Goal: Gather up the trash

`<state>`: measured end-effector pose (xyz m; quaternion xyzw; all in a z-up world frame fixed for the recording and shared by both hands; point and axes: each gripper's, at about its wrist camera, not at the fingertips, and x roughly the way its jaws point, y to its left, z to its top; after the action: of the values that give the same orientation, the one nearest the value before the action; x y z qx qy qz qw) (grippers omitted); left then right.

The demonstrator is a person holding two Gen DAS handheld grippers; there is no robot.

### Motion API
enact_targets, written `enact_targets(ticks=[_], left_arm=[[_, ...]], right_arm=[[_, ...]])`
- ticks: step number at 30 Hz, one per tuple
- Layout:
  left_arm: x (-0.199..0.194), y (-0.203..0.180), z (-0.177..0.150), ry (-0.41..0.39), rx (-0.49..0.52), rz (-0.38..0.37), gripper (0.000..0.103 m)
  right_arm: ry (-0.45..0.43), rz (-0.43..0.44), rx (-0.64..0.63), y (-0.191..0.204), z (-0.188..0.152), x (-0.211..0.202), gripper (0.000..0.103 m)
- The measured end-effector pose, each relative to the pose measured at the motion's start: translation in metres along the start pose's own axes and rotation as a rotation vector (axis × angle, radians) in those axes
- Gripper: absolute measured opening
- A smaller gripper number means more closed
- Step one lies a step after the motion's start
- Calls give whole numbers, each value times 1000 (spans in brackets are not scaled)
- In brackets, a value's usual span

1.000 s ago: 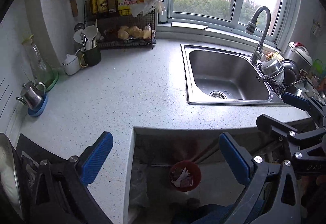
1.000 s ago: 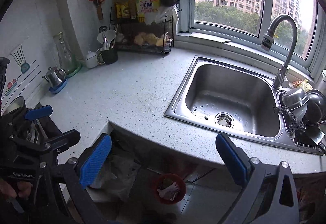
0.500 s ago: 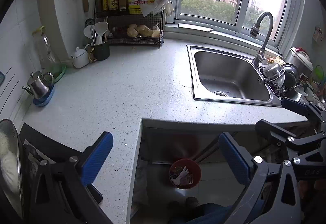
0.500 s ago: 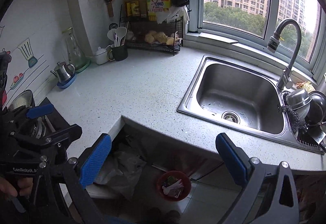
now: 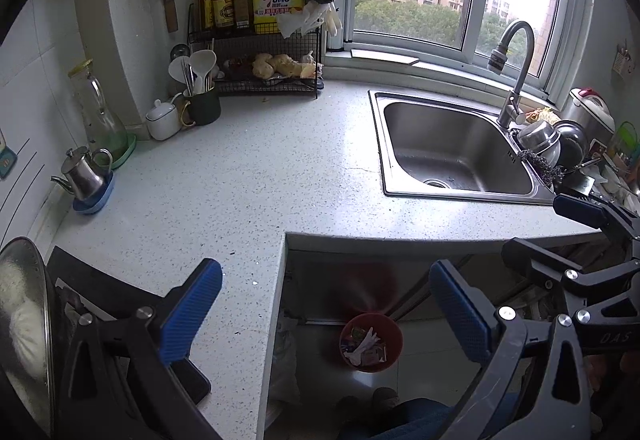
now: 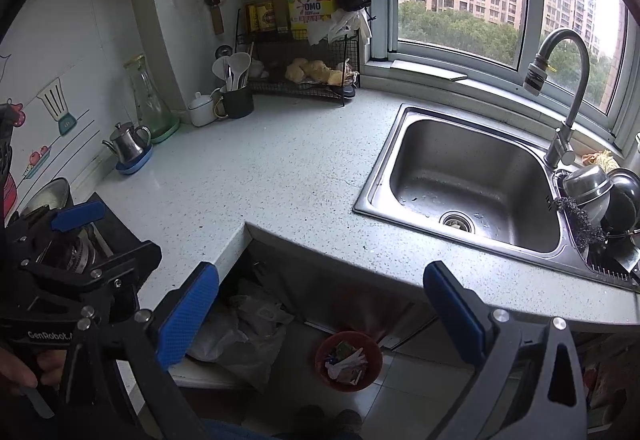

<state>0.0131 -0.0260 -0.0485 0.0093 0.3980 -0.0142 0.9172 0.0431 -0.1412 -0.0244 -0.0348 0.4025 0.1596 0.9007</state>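
Both grippers spread wide, nothing held: left gripper [image 5: 326, 310], right gripper [image 6: 320, 310]. Red trash bin [image 6: 349, 360] with wrappers sits on floor below countertop [image 6: 280, 167], directly beneath and between both; neither clearly nearer. No loose trash visible on counter.

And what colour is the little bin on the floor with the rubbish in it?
The bin is red, clearest in the right wrist view.

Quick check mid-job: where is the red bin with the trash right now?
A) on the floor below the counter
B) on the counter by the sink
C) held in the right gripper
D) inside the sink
A: the red bin stands on the floor tiles below the counter edge, holding wrappers.
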Motion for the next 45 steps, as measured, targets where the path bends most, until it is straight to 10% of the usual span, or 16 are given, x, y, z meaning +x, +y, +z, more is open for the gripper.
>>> enact_targets(ticks=[45], left_arm=[[5, 2, -1, 21, 27, 4, 103]], right_arm=[[16, -3, 18, 3, -2, 0, 102]])
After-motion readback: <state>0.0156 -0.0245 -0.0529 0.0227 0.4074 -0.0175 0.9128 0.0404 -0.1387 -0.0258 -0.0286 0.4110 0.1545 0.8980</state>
